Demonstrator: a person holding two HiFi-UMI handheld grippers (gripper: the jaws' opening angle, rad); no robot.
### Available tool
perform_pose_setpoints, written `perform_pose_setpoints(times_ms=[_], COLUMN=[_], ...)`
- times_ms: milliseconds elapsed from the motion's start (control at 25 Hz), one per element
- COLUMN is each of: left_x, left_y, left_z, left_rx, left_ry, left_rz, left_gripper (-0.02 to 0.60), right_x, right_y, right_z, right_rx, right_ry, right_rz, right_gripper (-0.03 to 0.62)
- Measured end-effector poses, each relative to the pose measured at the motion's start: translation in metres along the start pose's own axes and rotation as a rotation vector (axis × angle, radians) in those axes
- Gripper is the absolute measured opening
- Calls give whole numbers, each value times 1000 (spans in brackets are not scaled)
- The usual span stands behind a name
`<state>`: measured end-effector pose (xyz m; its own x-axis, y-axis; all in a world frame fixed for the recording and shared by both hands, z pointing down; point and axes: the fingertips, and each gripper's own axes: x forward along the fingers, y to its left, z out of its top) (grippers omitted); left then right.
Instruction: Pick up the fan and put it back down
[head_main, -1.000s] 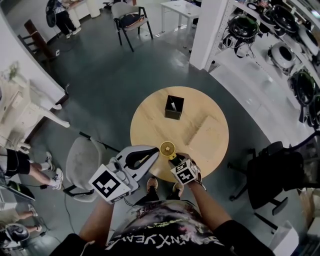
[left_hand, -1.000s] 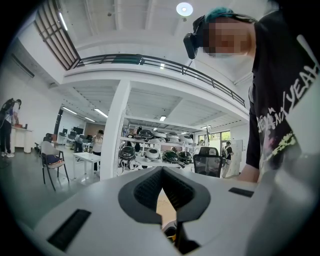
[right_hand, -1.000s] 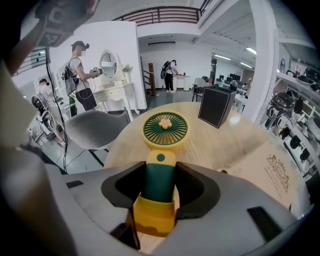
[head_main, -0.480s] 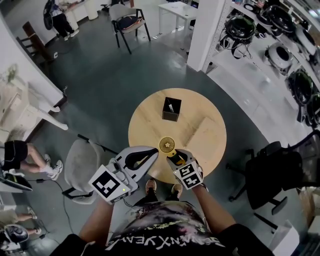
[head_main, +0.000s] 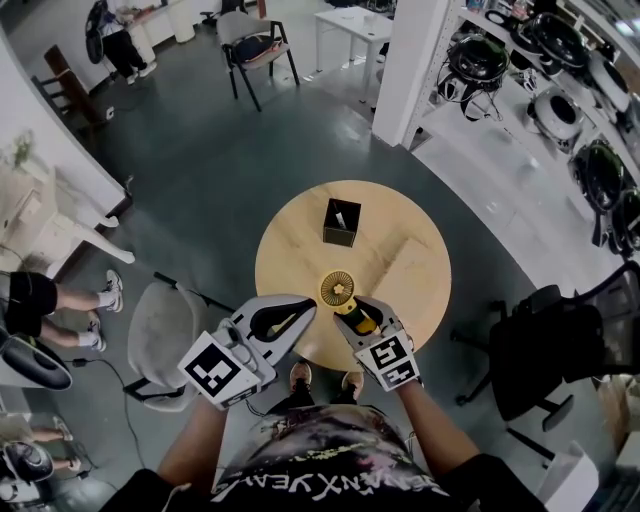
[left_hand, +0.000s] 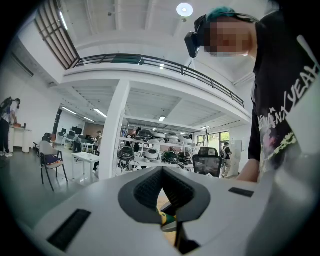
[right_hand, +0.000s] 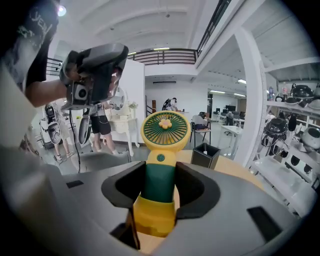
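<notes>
Above the round table (head_main: 300, 240), the right claw (right_hand: 159, 184) grips the yellow-and-green handheld fan (right_hand: 165, 131) by its handle; the left claw (left_hand: 161, 172) is closed, empty.

you have two grippers to count, one left gripper (head_main: 303, 309) and one right gripper (head_main: 355, 320). there is one fan (head_main: 339, 290) (green and yellow), one black box (head_main: 342, 222) and one round surface (head_main: 290, 250) under it all.

A black box (head_main: 342, 222) stands on the round wooden table (head_main: 290, 255), a grey chair (head_main: 165, 330) beside it.
</notes>
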<state>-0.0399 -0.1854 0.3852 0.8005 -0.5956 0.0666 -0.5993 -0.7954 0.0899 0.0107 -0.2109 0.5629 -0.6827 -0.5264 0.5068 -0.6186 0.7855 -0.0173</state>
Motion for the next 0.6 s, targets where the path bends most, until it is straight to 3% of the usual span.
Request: perform_pose_setpoints(times_ms=[600], left_x=[5], left_y=[6], left_z=[1], left_rx=[3], left_ry=[4], left_rz=[0], left_gripper=[12], right_x=[-43], right_y=[-3], right_z=[79], right_rx=[-98], right_ry=[-226], right_rz=[18], right_gripper=[186])
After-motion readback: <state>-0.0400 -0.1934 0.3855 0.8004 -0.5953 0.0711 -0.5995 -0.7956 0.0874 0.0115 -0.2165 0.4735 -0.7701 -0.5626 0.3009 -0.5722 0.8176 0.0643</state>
